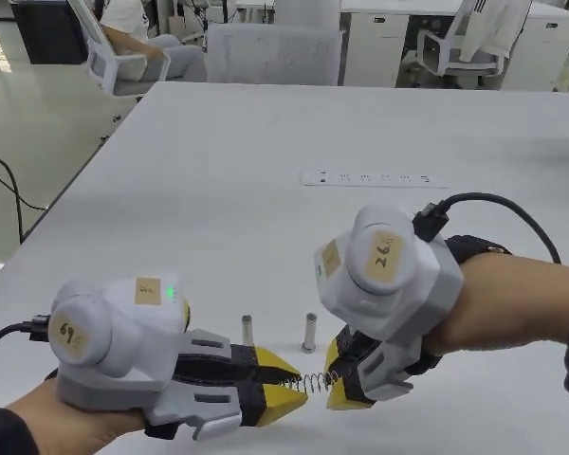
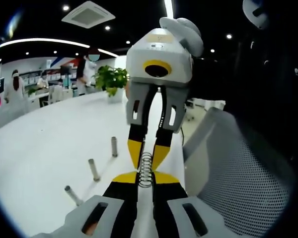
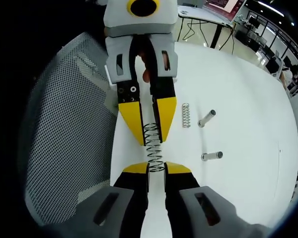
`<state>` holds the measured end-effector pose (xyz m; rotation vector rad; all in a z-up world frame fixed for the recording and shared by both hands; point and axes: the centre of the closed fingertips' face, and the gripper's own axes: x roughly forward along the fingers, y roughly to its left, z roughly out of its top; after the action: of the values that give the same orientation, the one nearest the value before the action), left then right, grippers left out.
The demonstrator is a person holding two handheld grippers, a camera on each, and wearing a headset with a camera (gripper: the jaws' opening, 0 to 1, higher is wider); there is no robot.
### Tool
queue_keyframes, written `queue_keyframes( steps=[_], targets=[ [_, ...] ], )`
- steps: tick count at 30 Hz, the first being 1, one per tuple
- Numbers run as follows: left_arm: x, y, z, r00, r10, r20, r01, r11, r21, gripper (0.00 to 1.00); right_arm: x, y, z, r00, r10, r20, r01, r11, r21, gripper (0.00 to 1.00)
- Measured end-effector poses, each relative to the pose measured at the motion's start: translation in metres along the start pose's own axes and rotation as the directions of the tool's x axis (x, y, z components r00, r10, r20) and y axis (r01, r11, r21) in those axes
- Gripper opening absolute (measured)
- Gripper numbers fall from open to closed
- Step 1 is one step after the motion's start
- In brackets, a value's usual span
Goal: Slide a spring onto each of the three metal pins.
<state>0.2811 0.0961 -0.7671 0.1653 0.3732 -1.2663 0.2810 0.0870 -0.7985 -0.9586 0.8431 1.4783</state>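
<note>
A small steel spring (image 1: 315, 382) hangs just above the white table (image 1: 266, 209), stretched between the two grippers. My left gripper (image 1: 302, 385) is shut on one end and my right gripper (image 1: 334, 379) is shut on the other. In the left gripper view the spring (image 2: 145, 171) runs from my own jaws up to the right gripper (image 2: 146, 156). Three bare metal pins (image 2: 93, 169) stand in a row left of it. Two pins (image 1: 247, 329) stand upright just behind the grippers. A second spring (image 3: 186, 115) lies loose on the table beside a pin (image 3: 206, 118).
A white power strip (image 1: 375, 178) lies further back on the table. Office chairs (image 1: 123, 57) stand beyond the far edge. A grey mesh chair back (image 3: 64, 124) is close to the table's near edge, below the grippers.
</note>
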Motion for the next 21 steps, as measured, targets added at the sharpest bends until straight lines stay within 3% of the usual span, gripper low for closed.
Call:
queue_keyframes(
  steps=[6, 10, 21],
  targets=[
    [0.000, 0.002, -0.001, 1.0000, 0.008, -0.001, -0.008, 1.000, 0.005, 0.03, -0.010, -0.003, 0.007, 0.9997, -0.021, 0.013, 0.021, 1.000, -0.010, 0.08],
    [0.001, 0.002, -0.003, 0.9999, 0.010, -0.009, -0.009, 1.000, 0.009, 0.03, -0.017, -0.003, 0.016, 0.9985, -0.024, 0.049, 0.024, 1.000, -0.003, 0.08],
    [0.002, 0.001, -0.005, 0.9997, 0.007, -0.022, -0.006, 1.000, 0.021, 0.03, -0.024, 0.003, 0.037, 0.9954, -0.030, 0.092, 0.033, 0.999, -0.034, 0.08]
  ],
)
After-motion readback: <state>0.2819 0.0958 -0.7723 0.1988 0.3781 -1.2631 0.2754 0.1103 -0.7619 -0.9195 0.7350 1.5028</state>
